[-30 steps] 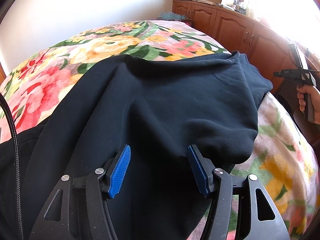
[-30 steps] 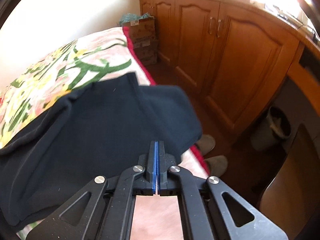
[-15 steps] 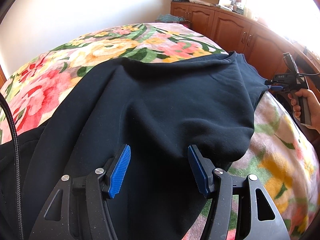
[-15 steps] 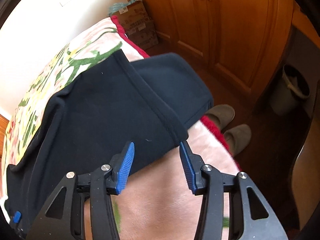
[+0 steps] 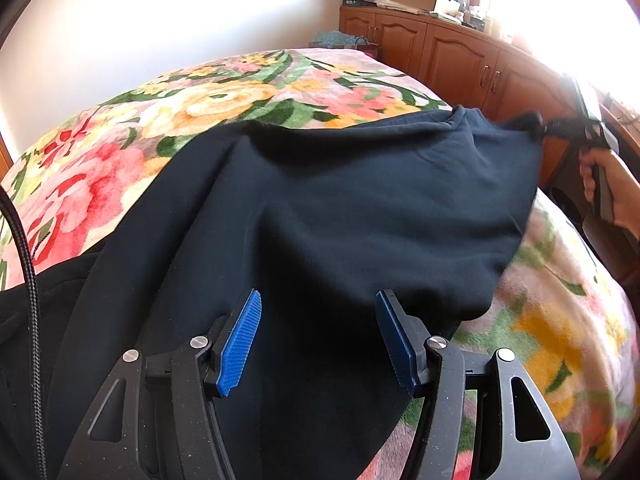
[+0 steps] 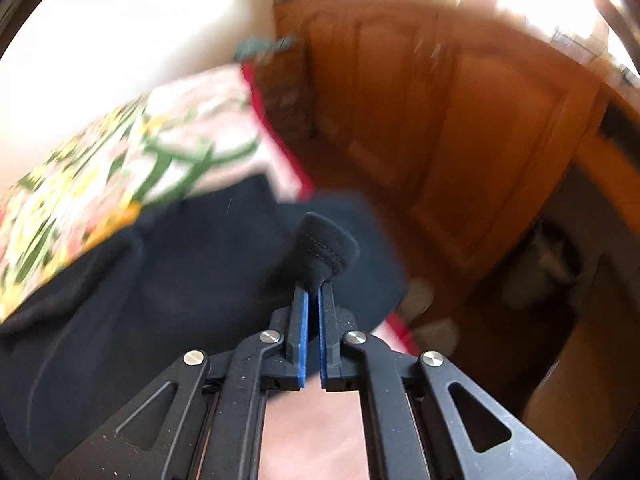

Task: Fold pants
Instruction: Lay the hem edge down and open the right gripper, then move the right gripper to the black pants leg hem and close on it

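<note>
Dark navy pants (image 5: 340, 208) lie spread over a floral bedspread (image 5: 224, 100). My left gripper (image 5: 318, 340) hovers over the near part of the cloth with its blue pads apart and nothing pinched between them. My right gripper (image 6: 313, 300) is shut on the hem of the pants (image 6: 160, 272); a stitched fold of it (image 6: 324, 244) sticks up from between the pads. In the left wrist view that right gripper (image 5: 540, 128) holds the far right corner of the pants lifted off the bed, with a hand (image 5: 608, 184) on its handle.
Wooden cabinets (image 5: 448, 56) line the wall right of the bed, with papers and boxes on top. A grey bin (image 6: 552, 256) and a pair of slippers (image 6: 424, 304) stand on the floor by the bed's edge. A black cable (image 5: 24, 264) hangs at left.
The right gripper opened over the pants' hem, then closed on it and lifted that corner off the bed. The left gripper stayed in place, open.
</note>
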`<state>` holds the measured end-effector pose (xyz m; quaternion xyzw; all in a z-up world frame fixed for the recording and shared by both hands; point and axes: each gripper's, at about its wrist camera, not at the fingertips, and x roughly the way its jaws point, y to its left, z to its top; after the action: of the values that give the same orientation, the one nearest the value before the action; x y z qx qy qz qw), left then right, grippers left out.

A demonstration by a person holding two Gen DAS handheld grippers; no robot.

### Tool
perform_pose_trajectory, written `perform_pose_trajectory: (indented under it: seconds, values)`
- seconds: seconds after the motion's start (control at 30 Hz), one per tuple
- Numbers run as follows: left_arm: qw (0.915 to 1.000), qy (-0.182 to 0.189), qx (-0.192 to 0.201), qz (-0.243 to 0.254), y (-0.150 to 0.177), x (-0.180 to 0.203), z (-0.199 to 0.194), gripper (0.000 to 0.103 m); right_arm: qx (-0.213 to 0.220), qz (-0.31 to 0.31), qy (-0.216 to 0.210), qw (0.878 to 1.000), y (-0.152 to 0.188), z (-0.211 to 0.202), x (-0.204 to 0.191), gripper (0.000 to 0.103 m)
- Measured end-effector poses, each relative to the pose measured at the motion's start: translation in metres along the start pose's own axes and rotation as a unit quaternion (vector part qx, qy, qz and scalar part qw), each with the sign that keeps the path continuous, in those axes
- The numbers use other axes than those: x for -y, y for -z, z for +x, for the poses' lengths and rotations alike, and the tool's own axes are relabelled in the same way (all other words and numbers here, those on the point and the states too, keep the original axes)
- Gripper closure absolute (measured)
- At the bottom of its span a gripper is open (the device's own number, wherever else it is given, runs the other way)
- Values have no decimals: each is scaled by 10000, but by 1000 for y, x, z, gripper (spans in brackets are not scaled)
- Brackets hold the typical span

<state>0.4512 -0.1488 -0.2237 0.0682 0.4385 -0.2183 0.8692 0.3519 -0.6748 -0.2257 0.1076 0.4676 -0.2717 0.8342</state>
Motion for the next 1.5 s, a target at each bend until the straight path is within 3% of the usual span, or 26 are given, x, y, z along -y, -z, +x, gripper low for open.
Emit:
perform_pose_trajectory:
  seconds: [0.07, 0.13, 0.3, 0.43, 0.5, 0.57, 0.87, 1.1, 1.3, 1.5]
  values:
    - [10000, -10, -2, 18, 1, 0, -1, 41, 85, 247, 62, 9996, -15, -1, 15, 98]
    - [10000, -28, -16, 45, 2, -1, -2, 41, -94, 210, 300, 9993, -17, 10, 20, 98]
    - [10000, -45, -33, -57, 0, -10, -8, 41, -676, 270, 195, 9972, 17, 33, 27, 97]
    - [9999, -125, 36, -78, 0, -19, -23, 41, -1043, 663, -111, 9923, 46, 37, 40, 84]
    - [9998, -166, 59, -113, 0, -23, -29, 41, -1058, 798, -363, 9905, 55, 34, 40, 69]
    - [9996, -216, 93, -160, 2, -28, -37, 41, -1176, 964, -653, 9862, 61, 36, 37, 69]
    - [9987, -418, 67, -283, 15, -38, -51, 41, -1047, 1908, -1262, 9678, 73, 41, 35, 67]
    - [9975, -582, 47, -403, 18, -49, -55, 41, -1049, 2378, -1899, 9468, 81, 40, 35, 50]
    - [9979, -544, 78, -354, 19, -44, -54, 41, -1080, 2356, -2090, 9429, 82, 34, 21, 50]
    - [9983, -487, -2, -318, 24, -44, -47, 41, -1159, 2288, -1871, 9483, 80, 48, -1, 50]
